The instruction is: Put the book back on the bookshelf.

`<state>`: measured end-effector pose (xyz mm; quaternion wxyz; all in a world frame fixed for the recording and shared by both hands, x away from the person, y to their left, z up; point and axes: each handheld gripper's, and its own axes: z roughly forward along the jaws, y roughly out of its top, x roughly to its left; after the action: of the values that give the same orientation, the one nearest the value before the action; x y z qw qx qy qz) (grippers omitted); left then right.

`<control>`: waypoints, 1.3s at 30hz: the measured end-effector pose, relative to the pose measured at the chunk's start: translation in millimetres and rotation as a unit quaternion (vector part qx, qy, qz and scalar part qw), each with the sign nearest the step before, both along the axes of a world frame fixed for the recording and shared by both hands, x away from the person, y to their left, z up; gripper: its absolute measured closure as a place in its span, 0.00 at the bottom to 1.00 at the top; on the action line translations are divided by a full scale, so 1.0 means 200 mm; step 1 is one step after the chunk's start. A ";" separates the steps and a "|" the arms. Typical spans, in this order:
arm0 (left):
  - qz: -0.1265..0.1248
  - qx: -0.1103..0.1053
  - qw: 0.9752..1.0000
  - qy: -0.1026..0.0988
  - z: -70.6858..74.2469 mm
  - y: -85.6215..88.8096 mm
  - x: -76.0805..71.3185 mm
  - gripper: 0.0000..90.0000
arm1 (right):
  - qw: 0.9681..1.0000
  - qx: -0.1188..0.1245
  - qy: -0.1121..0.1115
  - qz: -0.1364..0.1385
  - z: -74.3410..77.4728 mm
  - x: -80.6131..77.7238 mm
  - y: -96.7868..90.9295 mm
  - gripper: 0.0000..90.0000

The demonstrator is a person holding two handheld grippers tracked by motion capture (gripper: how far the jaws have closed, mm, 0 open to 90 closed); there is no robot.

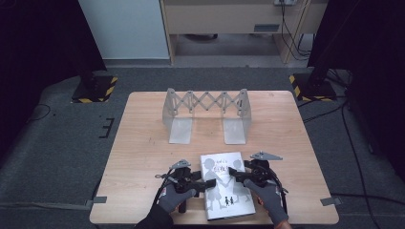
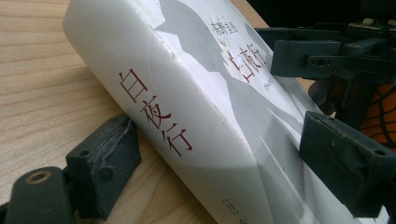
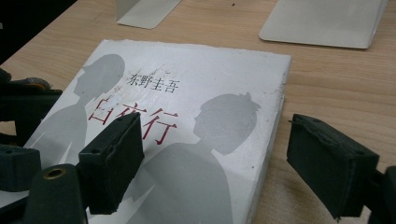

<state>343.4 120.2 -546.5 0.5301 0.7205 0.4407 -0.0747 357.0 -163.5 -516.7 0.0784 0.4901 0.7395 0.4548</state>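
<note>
Two pairs of jaws, both mine, bracket the white book [image 1: 224, 185] at the near edge of the wooden table [image 1: 143, 143]. My left gripper [image 2: 208, 154] straddles the spine, one rubbery black pad low against it, the other over the glossy cover; whether they press I cannot quite tell. My right gripper [image 3: 233, 163] gapes, one pad above the cover, one beyond the page edge. Farther off stands a metal expanding bookend [image 1: 206, 114], presumably the destination.

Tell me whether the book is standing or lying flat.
Lying flat. The book rests cover-up on the table, its cover figures facing the high camera; the rack behind it holds nothing.
</note>
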 end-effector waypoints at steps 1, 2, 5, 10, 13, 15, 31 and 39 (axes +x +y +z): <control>0.000 0.000 1.000 0.000 0.00 0.00 0.00 0.13 | 1.000 0.003 0.003 0.001 0.00 0.00 0.00 0.22; 0.002 0.000 1.000 0.001 0.00 0.00 0.00 0.13 | 1.000 0.005 0.004 0.003 -0.01 0.00 0.00 0.22; 0.003 0.001 1.000 0.000 0.00 0.00 0.00 0.12 | 1.000 0.012 0.007 0.004 -0.01 0.00 0.01 0.22; 0.000 0.017 1.000 -0.011 0.01 -0.03 -0.01 0.06 | 0.999 0.028 0.014 0.008 -0.02 0.00 0.03 0.22; -0.003 0.016 1.000 -0.012 0.01 -0.04 -0.01 0.04 | 0.999 0.035 0.013 0.007 -0.03 0.00 0.03 0.22; -0.006 0.015 1.000 -0.011 0.01 -0.04 -0.01 0.03 | 0.999 0.036 0.015 0.006 -0.03 0.00 0.03 0.22; -0.001 0.008 1.000 -0.003 0.01 -0.02 0.01 0.10 | 0.999 0.048 0.015 -0.008 -0.03 0.00 0.04 0.29; 0.009 -0.009 1.000 0.016 0.02 -0.01 0.01 0.15 | 0.999 0.044 0.001 -0.002 0.01 0.00 0.05 0.36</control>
<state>344.7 117.6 -542.7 0.5300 0.7103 0.4553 -0.0857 356.0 -153.2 -514.9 0.0573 0.4946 0.7181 0.4862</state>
